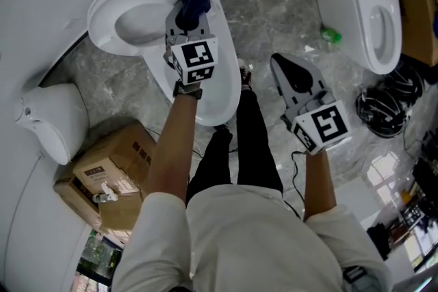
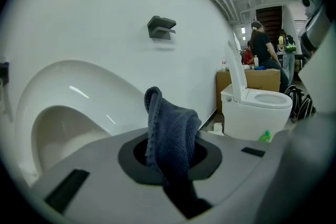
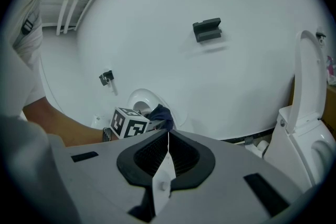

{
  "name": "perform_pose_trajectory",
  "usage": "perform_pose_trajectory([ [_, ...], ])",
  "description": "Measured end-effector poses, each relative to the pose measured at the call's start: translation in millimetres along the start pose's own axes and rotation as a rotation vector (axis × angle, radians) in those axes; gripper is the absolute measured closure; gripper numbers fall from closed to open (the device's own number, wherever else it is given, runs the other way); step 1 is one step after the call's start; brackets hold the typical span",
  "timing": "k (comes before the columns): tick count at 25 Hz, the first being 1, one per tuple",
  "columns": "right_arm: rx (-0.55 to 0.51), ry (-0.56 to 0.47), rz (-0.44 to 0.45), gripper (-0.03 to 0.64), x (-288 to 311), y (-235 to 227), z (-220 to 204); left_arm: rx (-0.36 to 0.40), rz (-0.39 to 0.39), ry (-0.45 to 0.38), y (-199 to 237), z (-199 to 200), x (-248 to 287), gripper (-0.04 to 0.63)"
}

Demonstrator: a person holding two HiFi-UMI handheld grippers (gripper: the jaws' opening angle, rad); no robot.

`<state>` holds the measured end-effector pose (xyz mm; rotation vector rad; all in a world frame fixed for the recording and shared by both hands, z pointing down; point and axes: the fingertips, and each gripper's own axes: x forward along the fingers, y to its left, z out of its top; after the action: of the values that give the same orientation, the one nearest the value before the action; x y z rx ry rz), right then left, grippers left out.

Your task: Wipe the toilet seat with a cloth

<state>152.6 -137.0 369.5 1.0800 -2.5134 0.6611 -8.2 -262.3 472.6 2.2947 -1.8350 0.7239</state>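
The one cloth (image 1: 195, 2), dark blue, nubbly terry bunched into a soft fold, is clamped between the jaws of our left gripper (image 1: 189, 16). It sits over the rim of the toilet seat (image 1: 101, 10), a smooth, glossy white oval ring; we cannot tell whether the fabric touches it. Our right gripper (image 1: 287, 75) hangs well apart above the mottled grey floor (image 1: 274, 3), its ribbed black pads (image 3: 152, 157) pressed together on nothing. We count two white toilets, the second toilet (image 1: 373, 24) at our right, and a brown cardboard box (image 1: 109, 171) at our left.
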Motion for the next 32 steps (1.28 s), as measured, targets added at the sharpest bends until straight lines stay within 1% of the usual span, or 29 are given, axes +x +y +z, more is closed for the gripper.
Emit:
perform_pose_trajectory([
  [4,0.013,0.012,-0.009,0.588,-6,-6,-8,-0.015,0.027,0.062,0,-20,11,0.546],
  [8,0.021,0.029,-0.011,0.588,-7,-13,-19,0.039,0.041,0.077,-6,-30,18,0.546],
  [11,0.029,0.045,-0.009,0.588,-6,-14,-28,0.072,0.027,0.114,-20,-46,23,0.546],
  [15,0.023,0.066,0.004,0.588,-3,-13,-36,0.088,0.007,0.144,-32,-67,31,0.546],
  [18,0.024,0.075,0.006,0.588,-3,-15,-40,0.097,-0.021,0.203,-43,-88,35,0.546],
  [20,0.022,0.081,0.004,0.588,-2,-17,-41,0.075,-0.040,0.246,-50,-105,37,0.546],
  [24,0.024,0.085,0.006,0.588,1,-19,-43,-0.010,-0.046,0.300,-54,-134,37,0.546],
  [26,0.028,0.092,0.012,0.588,3,-19,-48,-0.028,-0.037,0.294,-54,-140,37,0.546],
  [29,0.029,0.113,0.021,0.588,7,-18,-59,-0.047,-0.022,0.263,-54,-140,38,0.546],
  [32,0.049,0.127,0.045,0.588,11,-13,-68,-0.117,-0.020,0.228,-54,-138,35,0.547],
])
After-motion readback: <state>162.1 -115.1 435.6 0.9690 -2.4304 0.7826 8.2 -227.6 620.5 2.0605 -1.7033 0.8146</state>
